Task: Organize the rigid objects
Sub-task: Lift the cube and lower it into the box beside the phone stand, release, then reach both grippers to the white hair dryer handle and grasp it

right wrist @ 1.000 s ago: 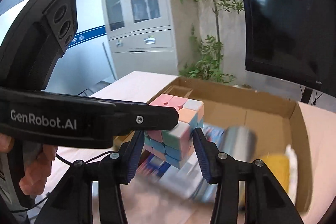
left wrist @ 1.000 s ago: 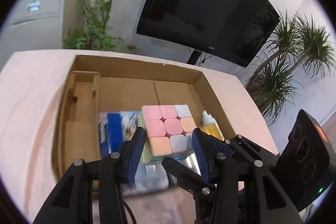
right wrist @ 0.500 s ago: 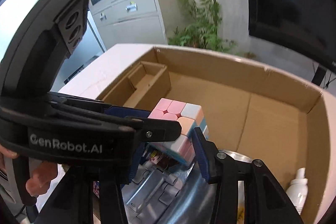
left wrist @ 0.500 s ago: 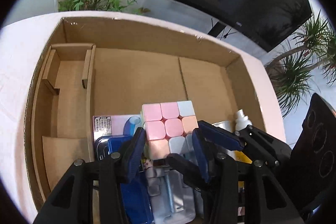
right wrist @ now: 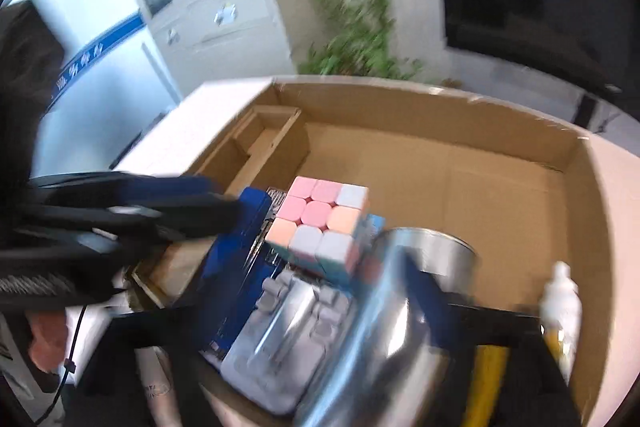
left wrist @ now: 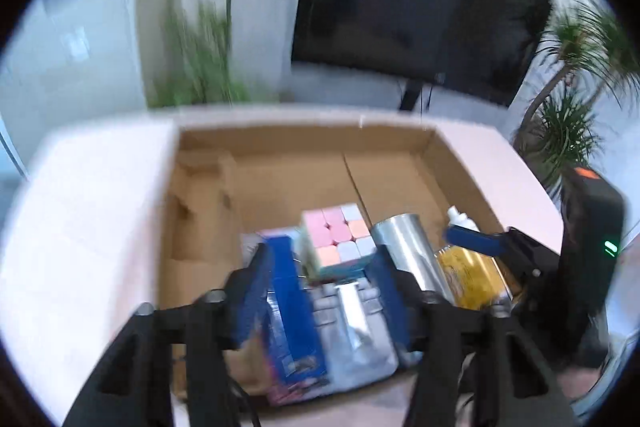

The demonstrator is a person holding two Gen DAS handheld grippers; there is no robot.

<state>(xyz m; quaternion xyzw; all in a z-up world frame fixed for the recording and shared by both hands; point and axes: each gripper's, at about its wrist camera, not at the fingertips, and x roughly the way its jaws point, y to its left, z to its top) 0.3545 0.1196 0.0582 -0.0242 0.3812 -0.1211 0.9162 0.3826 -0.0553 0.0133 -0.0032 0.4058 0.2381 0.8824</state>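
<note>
Both views are smeared by motion; edges are soft throughout.

The pastel puzzle cube with pink, peach and pale blue tiles sits in the open brown cardboard box on the pale pink desk, resting on top of other items near the box's front edge. I see it perched on a grey moulded plastic tray with a shiny metal strip, with a blue rectangular packet just beside it on the left and a shiny silver metal can just beside it on the right. What is printed on the packet I cannot read.

My left gripper has its jaws spreading apart, one blue-padded finger on each side of the cube; I see a gap on both sides, so it is released, not grasping. My right gripper is also opening, jaws very wide. Its left finger is lost in blur and its right finger crosses in front of the can. The cube lies between them, untouched as far as I can tell.

A yellow bottle with a white cap lies against the box's right wall, partly hidden behind the right gripper's finger. A small cardboard divider compartment stands at the box's far left. The box's near wall is cut off by the gripper frames.
</note>
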